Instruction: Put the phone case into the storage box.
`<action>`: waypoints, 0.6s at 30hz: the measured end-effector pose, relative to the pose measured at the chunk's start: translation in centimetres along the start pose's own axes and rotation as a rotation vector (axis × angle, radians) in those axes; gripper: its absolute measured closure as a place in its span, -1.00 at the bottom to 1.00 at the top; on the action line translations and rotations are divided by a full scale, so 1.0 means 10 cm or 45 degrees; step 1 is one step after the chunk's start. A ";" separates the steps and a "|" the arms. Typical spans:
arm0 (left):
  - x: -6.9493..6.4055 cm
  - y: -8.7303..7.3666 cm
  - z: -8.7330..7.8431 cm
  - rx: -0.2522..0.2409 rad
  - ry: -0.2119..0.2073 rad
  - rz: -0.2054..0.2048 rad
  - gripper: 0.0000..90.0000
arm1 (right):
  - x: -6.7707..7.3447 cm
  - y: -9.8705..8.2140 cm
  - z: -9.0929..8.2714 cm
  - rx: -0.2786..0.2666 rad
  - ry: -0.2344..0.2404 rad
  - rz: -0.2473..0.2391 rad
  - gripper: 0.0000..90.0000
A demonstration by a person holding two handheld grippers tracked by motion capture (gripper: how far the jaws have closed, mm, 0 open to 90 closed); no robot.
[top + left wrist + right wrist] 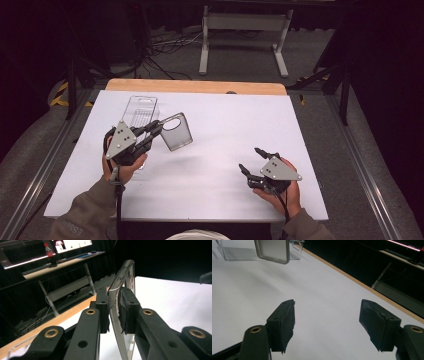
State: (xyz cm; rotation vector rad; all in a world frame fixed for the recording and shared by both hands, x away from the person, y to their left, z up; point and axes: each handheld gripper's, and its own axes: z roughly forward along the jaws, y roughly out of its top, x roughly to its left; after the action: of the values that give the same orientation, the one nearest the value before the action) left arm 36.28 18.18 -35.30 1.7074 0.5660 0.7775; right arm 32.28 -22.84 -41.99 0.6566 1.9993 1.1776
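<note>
Lab: black curtains (385, 45), floor cables (160, 50)

phone case (176, 132): smoky clear | table sheet (225, 135): white | hand-held gripper pads (287, 322): black

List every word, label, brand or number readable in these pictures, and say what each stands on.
No text can be read for certain.
Sleeve of the left arm: faint pale lettering, too small and blurred to read.
Bottle with red label on the far desk: label too small to read.
Bright screen behind it: dark marks, too blurred to read.
Phone case in the left tongs: no print visible.
</note>
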 end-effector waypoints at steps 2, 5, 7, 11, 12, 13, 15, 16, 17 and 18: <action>0.03 0.01 -0.03 0.001 0.009 0.001 0.75 | 0.01 0.00 0.01 0.007 0.002 -0.005 -0.34; 0.08 0.01 -0.06 -0.009 0.032 -0.007 0.75 | 0.01 -0.01 0.02 0.012 0.002 -0.007 -0.34; 0.12 0.02 -0.09 -0.013 0.041 -0.007 0.75 | 0.00 -0.01 0.02 0.014 0.003 -0.007 -0.34; 0.16 0.05 -0.14 -0.032 0.063 -0.014 0.76 | 0.01 -0.01 0.03 0.022 0.004 -0.011 -0.35; 0.18 0.05 -0.16 -0.034 0.069 -0.017 0.76 | 0.01 -0.01 0.03 0.022 0.004 -0.011 -0.35; 0.20 0.06 -0.17 -0.037 0.076 -0.016 0.76 | 0.00 -0.02 0.03 0.023 0.005 -0.010 -0.35; 0.23 0.07 -0.20 -0.044 0.085 -0.016 0.76 | 0.00 -0.02 0.04 0.024 0.006 -0.010 -0.35; 0.24 0.07 -0.21 -0.048 0.092 -0.019 0.76 | 0.00 -0.02 0.04 0.025 0.006 -0.010 -0.35; 0.26 0.07 -0.22 -0.052 0.100 -0.023 0.76 | 0.00 -0.02 0.04 0.026 0.007 -0.009 -0.35; 0.28 0.08 -0.24 -0.055 0.108 -0.026 0.76 | 0.00 -0.02 0.04 0.026 0.007 -0.009 -0.35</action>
State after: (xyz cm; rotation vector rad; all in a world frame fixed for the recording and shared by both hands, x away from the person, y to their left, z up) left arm 36.33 21.49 -33.61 1.6331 0.6195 0.8445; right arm 32.58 -22.69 -42.30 0.6568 2.0192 1.1573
